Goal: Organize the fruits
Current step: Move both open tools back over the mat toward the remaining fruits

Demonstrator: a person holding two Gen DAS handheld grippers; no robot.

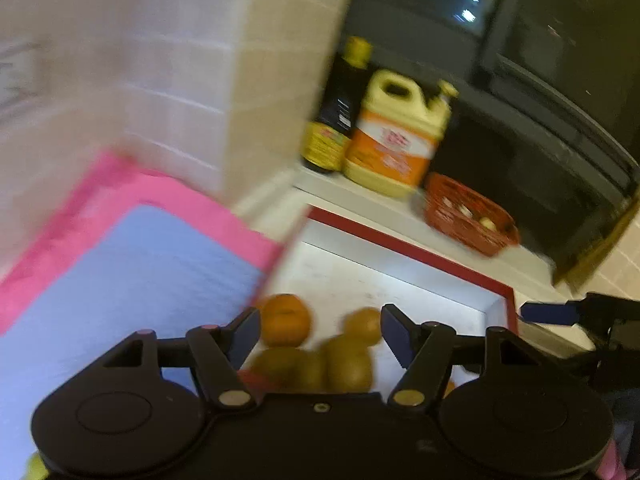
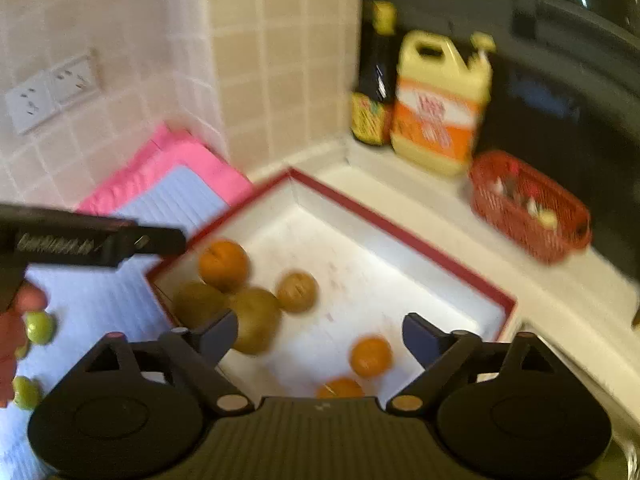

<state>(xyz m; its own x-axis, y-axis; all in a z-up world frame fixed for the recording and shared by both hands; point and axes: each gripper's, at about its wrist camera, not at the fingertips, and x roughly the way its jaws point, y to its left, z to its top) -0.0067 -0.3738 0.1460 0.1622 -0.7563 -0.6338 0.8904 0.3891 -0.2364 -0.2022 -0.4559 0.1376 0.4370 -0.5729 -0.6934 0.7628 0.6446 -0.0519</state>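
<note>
A: Where does the fruit sit?

B: Mostly in the red-rimmed white tray (image 2: 404, 236) on the bench (image 2: 440, 204): an orange (image 2: 223, 265) near its left edge, brownish-green fruits (image 2: 256, 320) bunched just beside it, and two more oranges (image 2: 371, 356) nearer the camera.

A: And the claws?

B: The right claw (image 2: 320, 336) stands with fingers wide apart above the tray, nothing between them. The left claw (image 1: 320, 332) is apart too, hanging over the bunched fruit (blurred, but no pad presses anything).

A: Anything outside the tray?

B: Small green fruits (image 2: 39, 327) lie on the blue mat (image 2: 100, 304) to the left, near a hand (image 2: 16, 332). A red basket (image 2: 528, 208), a yellow jug (image 2: 440, 108) and a dark bottle (image 2: 376, 76) stand behind.
</note>
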